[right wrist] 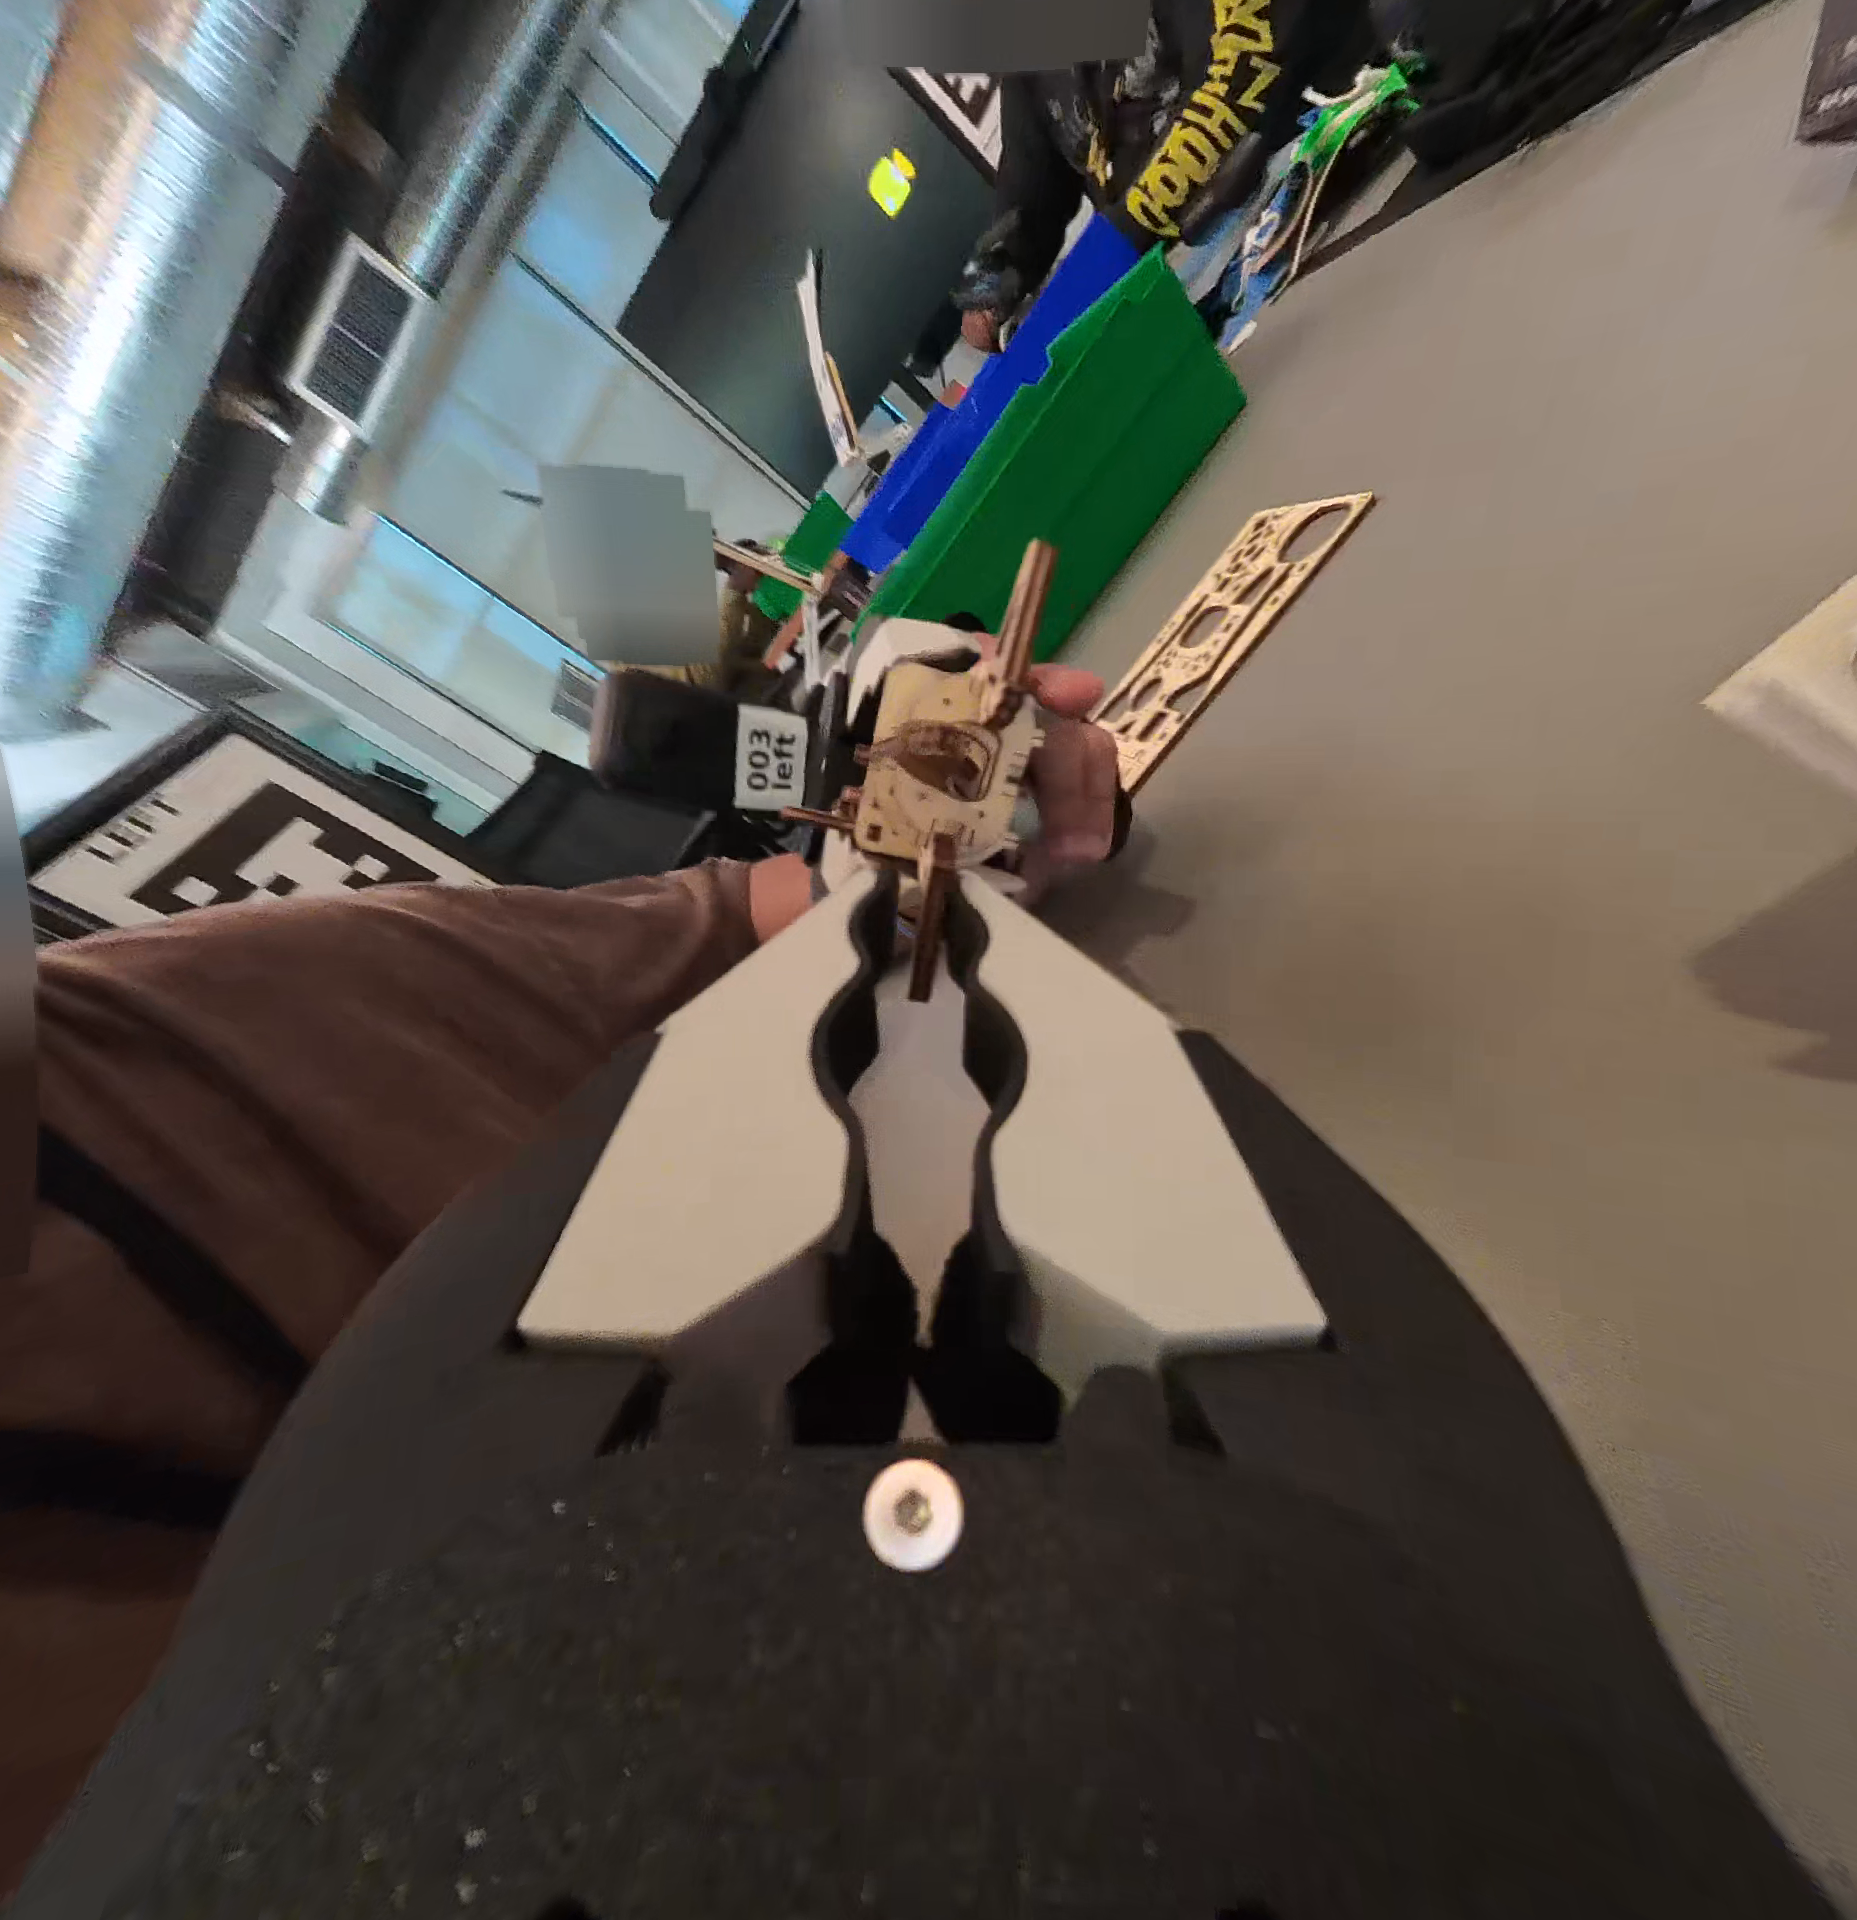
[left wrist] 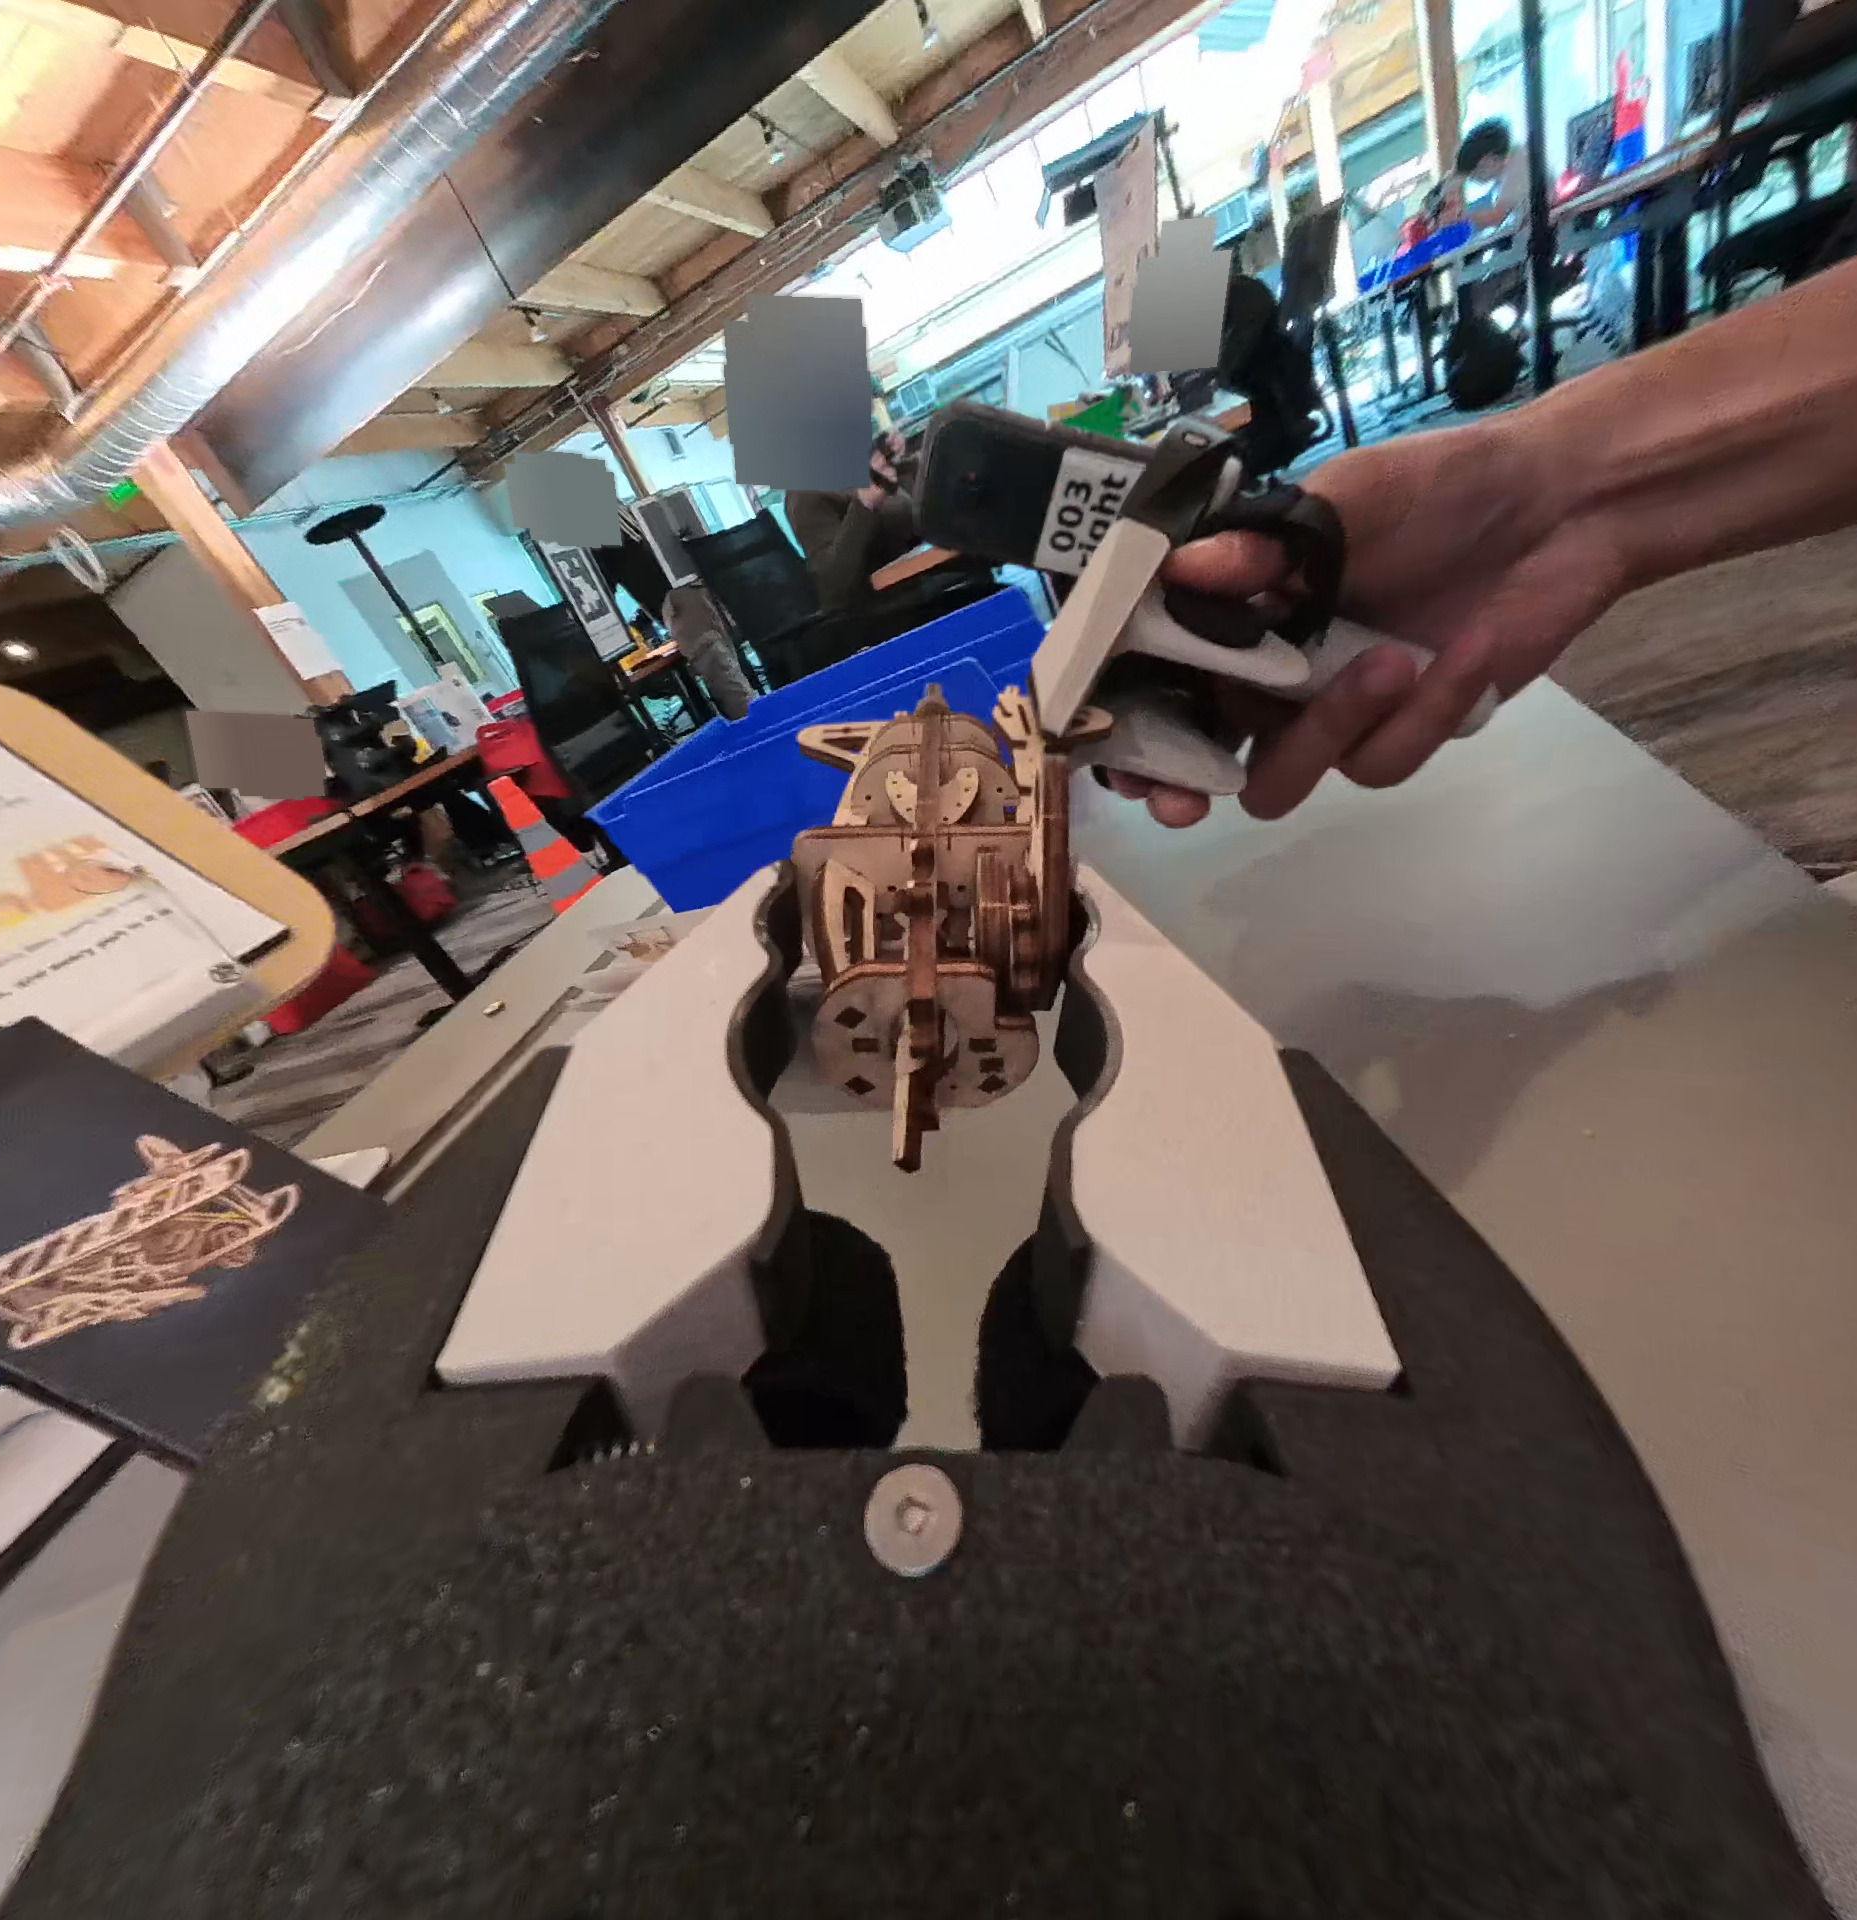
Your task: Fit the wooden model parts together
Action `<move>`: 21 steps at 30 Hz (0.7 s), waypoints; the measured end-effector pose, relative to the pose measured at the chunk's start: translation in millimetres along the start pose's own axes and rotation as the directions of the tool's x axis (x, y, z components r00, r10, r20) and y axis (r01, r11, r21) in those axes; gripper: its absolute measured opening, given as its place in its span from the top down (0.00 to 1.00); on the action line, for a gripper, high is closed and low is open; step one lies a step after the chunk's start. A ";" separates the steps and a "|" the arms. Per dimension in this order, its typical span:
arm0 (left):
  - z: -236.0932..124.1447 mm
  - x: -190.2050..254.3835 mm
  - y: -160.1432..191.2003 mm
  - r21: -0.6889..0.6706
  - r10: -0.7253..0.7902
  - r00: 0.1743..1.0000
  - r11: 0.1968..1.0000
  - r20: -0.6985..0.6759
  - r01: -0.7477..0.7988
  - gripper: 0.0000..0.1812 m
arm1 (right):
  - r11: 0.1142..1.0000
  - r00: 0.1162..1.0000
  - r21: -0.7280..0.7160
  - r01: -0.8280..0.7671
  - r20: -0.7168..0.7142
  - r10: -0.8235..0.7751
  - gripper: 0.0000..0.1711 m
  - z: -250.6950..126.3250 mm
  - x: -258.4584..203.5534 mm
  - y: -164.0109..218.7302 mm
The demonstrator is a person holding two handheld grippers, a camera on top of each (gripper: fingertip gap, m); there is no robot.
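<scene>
Left wrist view, L to R: a dark box lid (left wrist: pixel 124 1236) with a model picture lies at the left edge, blue bins (left wrist: pixel 851 758) stand behind, and centre frame the left tongs (left wrist: pixel 929 935) pinch the wooden model (left wrist: pixel 929 914), one finger on each flank, held just above the grey table (left wrist: pixel 1526 1039). A flat spine piece runs down the model's middle, its long axis roughly in line w/ the fingers, tip pointing back toward the camera. Upper right, the right tongs (left wrist: pixel 1054 727) come in from the right, tips touching the model's top right edge at a small wooden part (left wrist: pixel 1017 722).

Right wrist view: right tongs (right wrist: pixel 919 914) are nearly pressed together on a thin wooden strip (right wrist: pixel 926 935) sticking out of the model (right wrist: pixel 945 769); grip looks firm but pad contact is blurred. A parts sheet (right wrist: pixel 1236 634) lies flat on the table beyond, to the right.

Judgement: the strip's axis is in line w/ the right tongs, so the push goes straight ahead into the model while the left braces it.
</scene>
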State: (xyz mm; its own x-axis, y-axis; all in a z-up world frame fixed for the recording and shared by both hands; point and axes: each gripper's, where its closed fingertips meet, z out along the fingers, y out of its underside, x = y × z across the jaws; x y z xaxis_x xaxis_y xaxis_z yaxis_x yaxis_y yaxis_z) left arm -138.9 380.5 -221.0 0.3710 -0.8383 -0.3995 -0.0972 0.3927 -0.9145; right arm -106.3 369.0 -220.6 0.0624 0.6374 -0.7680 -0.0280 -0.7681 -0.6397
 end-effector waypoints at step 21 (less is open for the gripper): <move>0.5 7.3 0.5 -0.001 -0.037 0.998 0.999 -0.048 0.037 0.75 | 0.999 0.999 -0.045 -0.003 -0.052 0.001 0.98 12.5 2.2 12.8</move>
State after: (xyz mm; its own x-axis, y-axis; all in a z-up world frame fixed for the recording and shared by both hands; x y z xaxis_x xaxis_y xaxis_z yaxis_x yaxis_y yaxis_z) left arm -135.7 374.8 -224.3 0.3295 -0.8697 -0.3676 -0.0845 0.3607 -0.9289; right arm -118.9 361.3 -230.9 0.1147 0.6329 -0.7657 0.0167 -0.7719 -0.6355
